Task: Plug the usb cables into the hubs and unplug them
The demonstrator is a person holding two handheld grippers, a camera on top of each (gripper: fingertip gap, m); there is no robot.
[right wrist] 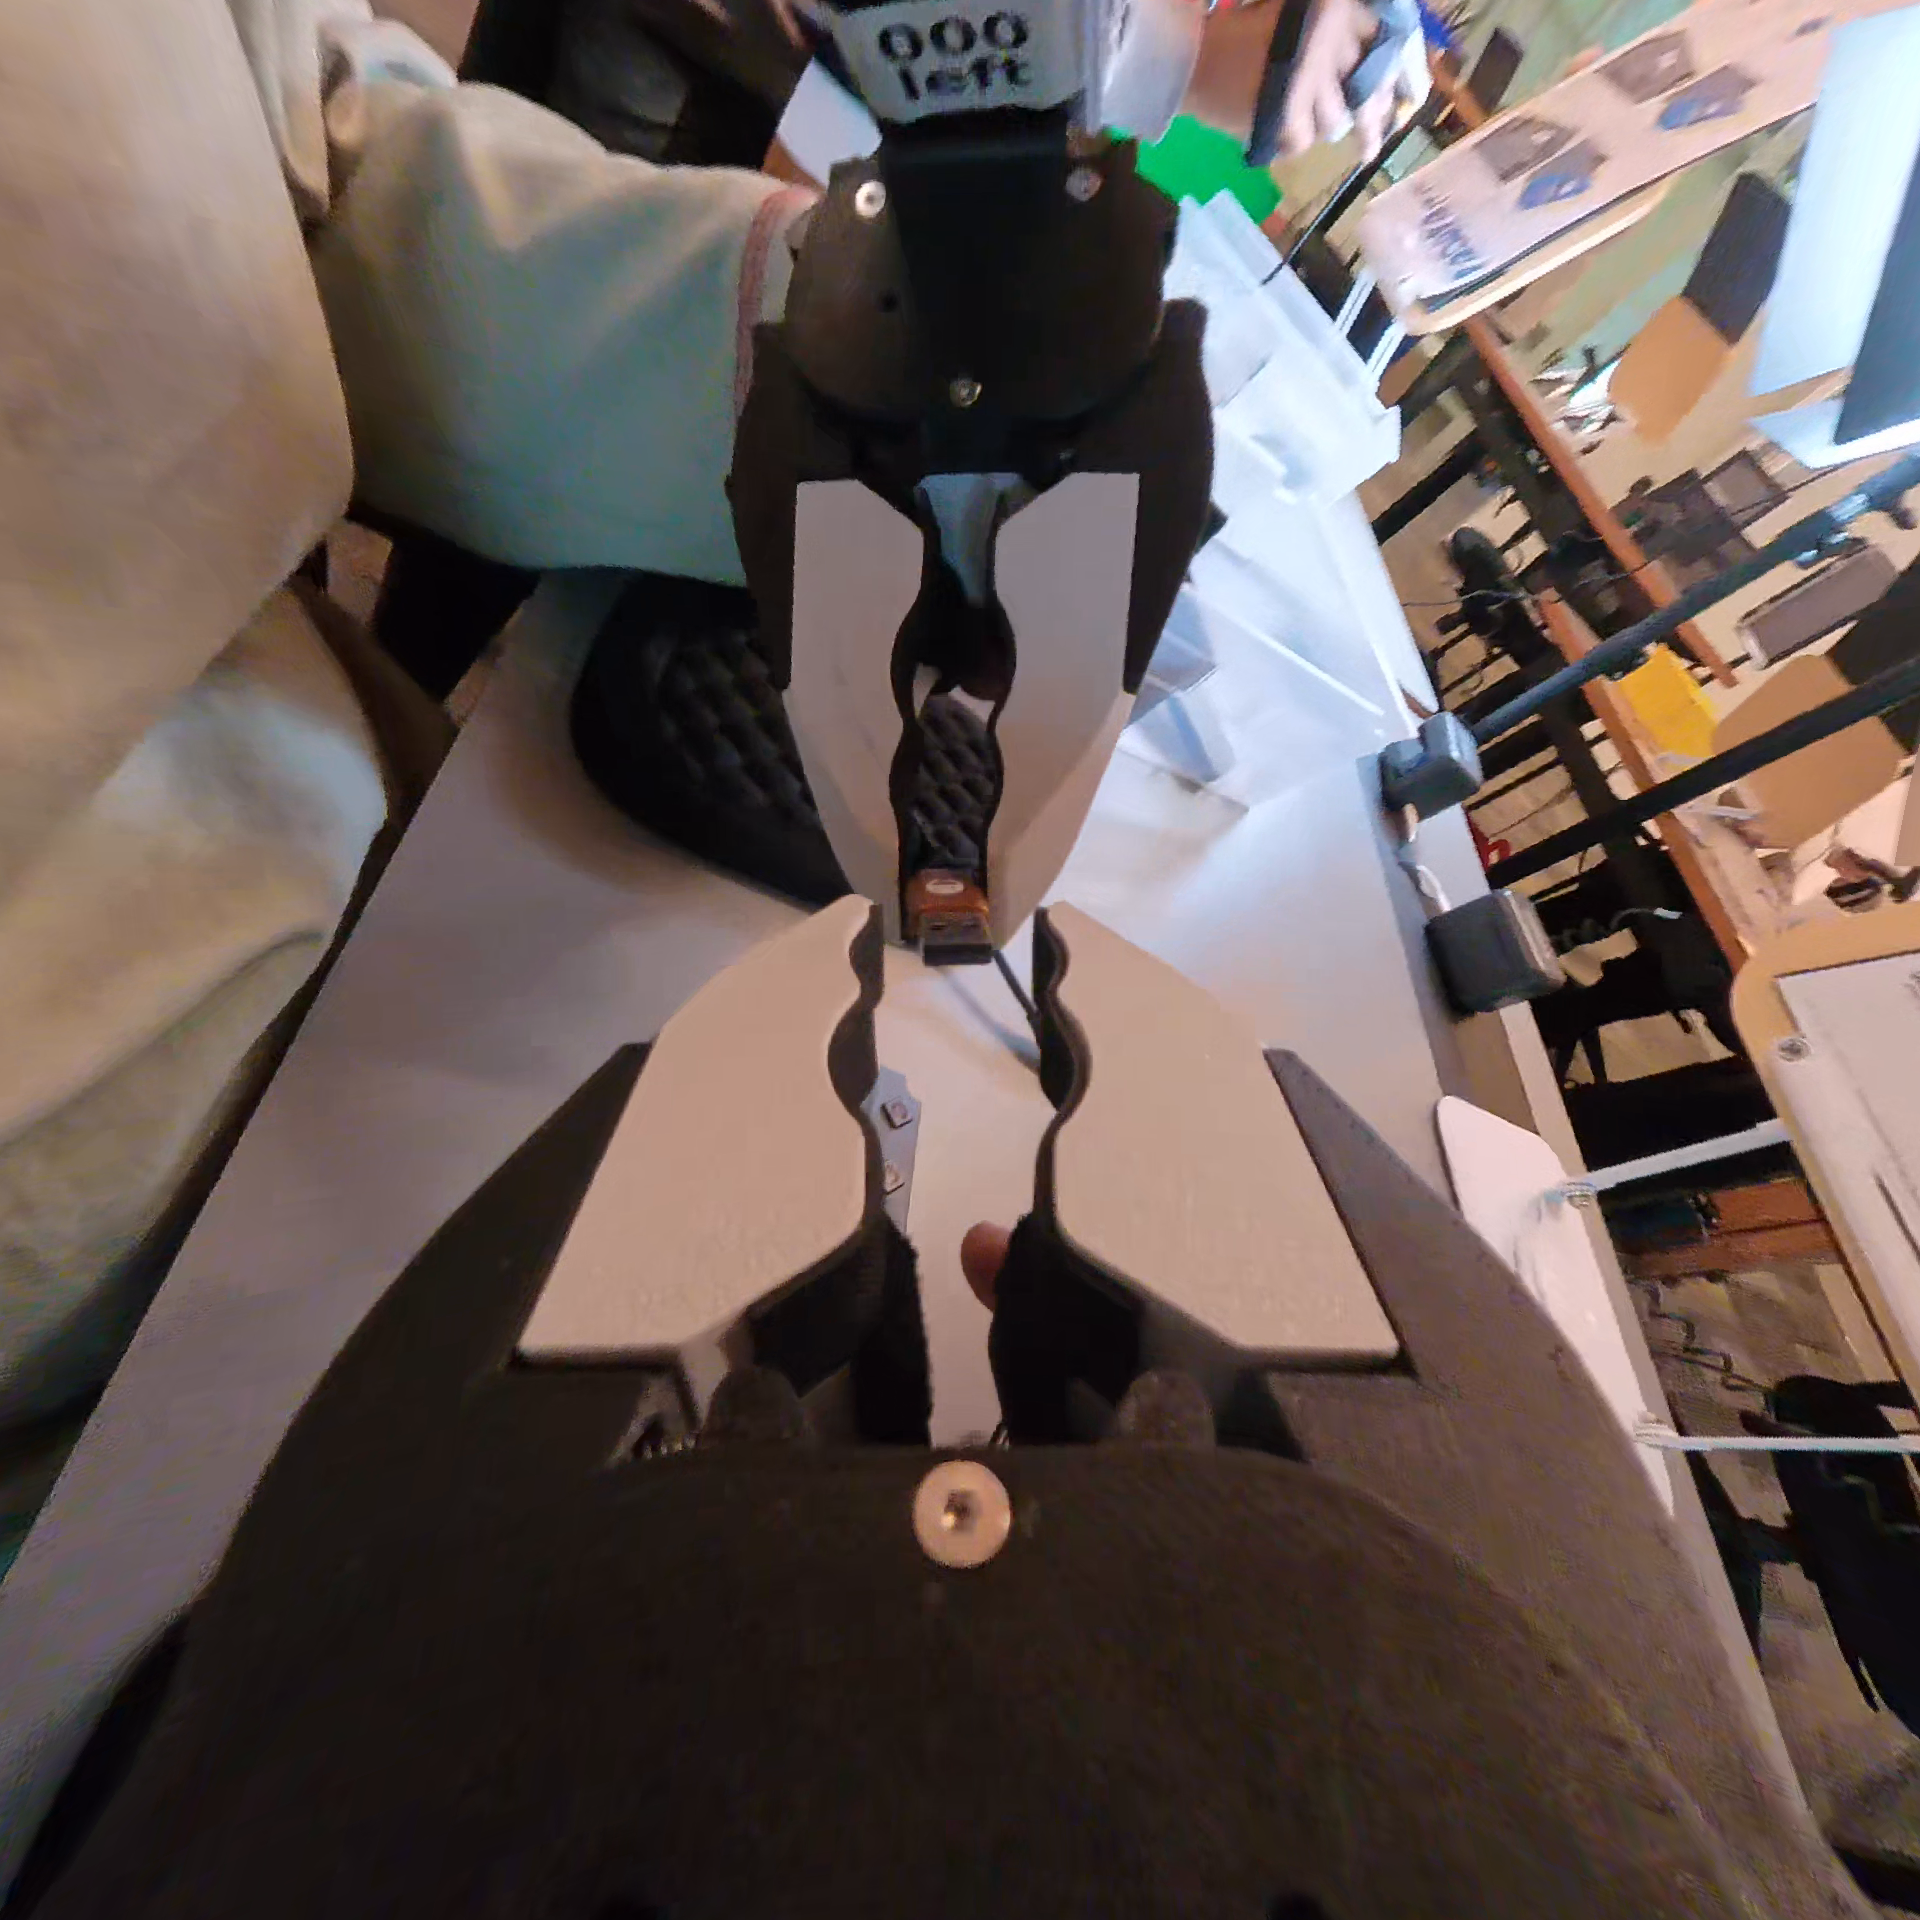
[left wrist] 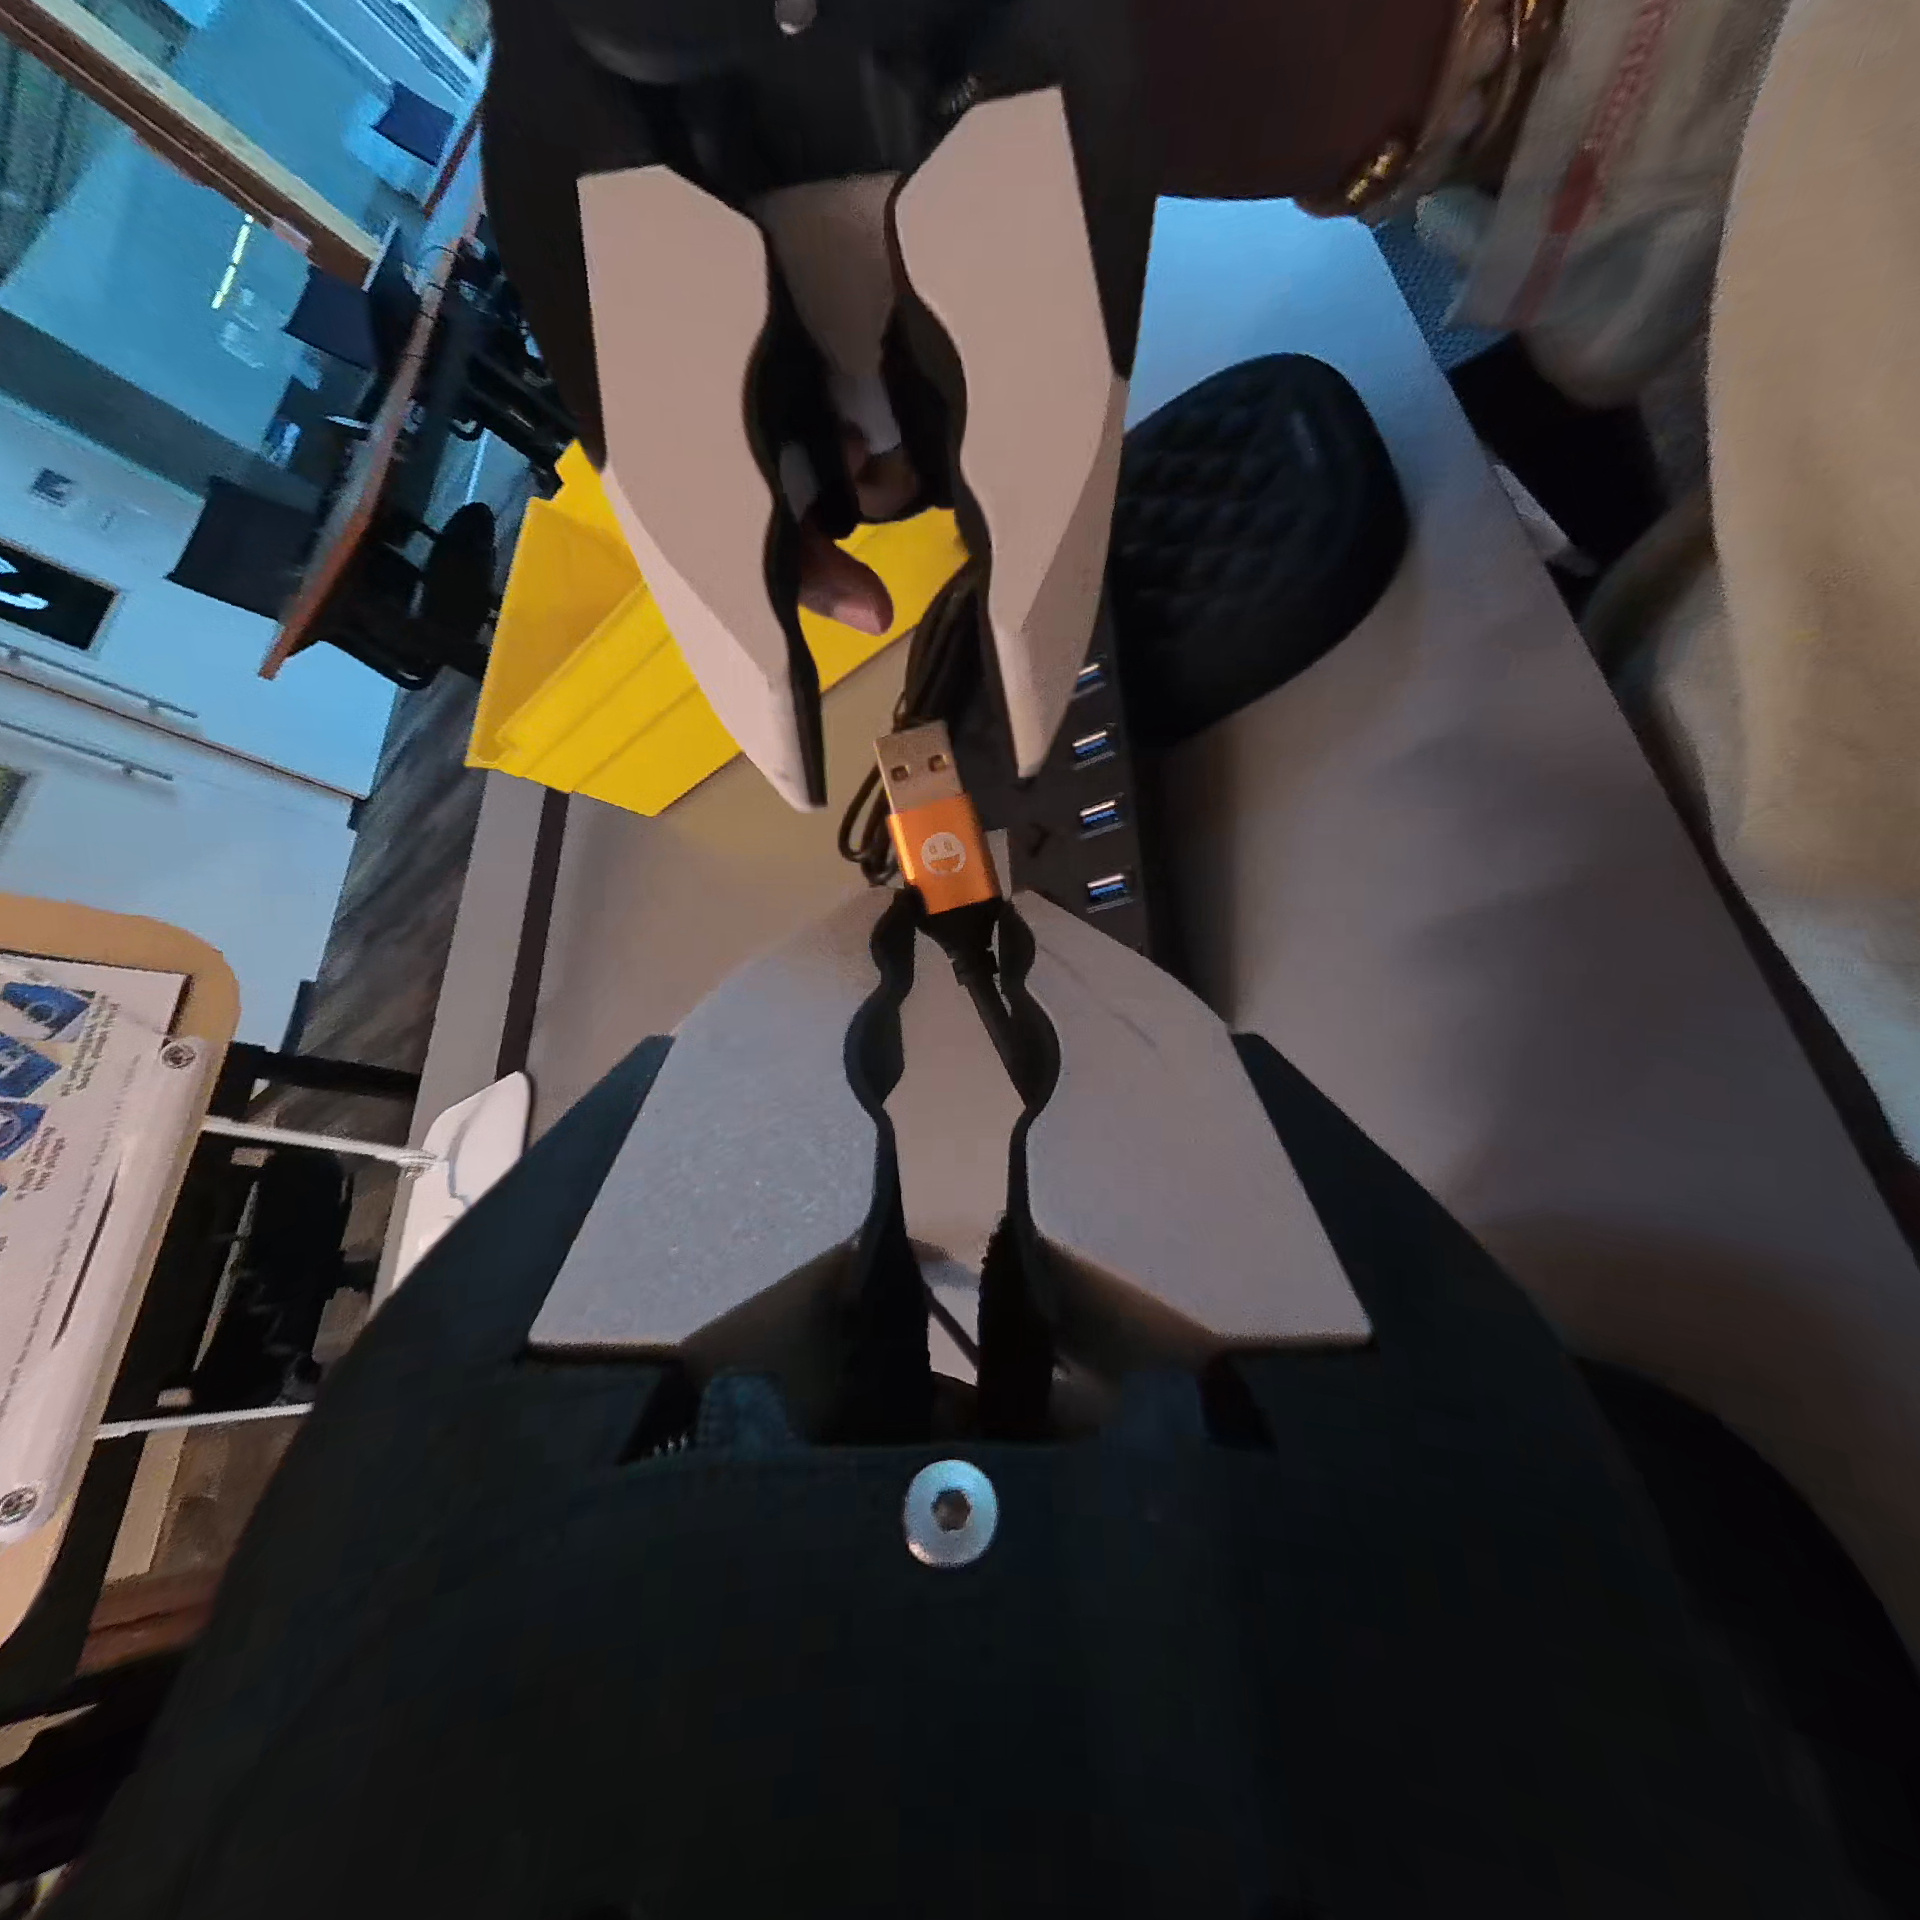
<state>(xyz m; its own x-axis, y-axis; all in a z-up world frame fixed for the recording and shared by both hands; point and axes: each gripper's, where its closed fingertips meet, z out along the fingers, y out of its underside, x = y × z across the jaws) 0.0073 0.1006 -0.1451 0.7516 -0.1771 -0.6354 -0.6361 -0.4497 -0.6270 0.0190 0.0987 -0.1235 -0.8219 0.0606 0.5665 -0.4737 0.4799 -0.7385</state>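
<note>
My left gripper (left wrist: 951,916) is shut on the back end of an orange USB plug (left wrist: 940,844), and its black cable (left wrist: 987,1003) runs back between the fingers. The plug's metal end points away from me. My right gripper (left wrist: 914,777) faces it from the far side, open, with a fingertip on each side of the metal end and not touching it. A black hub (left wrist: 1101,821) with a row of blue ports lies on the table just right of the plug. In the right wrist view the right gripper (right wrist: 956,920) is open in front of the plug (right wrist: 951,935), which the left gripper (right wrist: 948,896) holds.
A yellow bin (left wrist: 582,665) stands beyond the plug on the left. A black textured pad (left wrist: 1247,540) lies on the white table (left wrist: 1403,935) behind the hub. A person's cream sleeve (right wrist: 499,364) is at the left. Black clamps (right wrist: 1486,956) sit on the table's far edge. Less than 4 cm separates the two grippers' tips. Between my left fingertips and the black hub (left wrist: 1101,821) there is roughly 9 centimeters.
</note>
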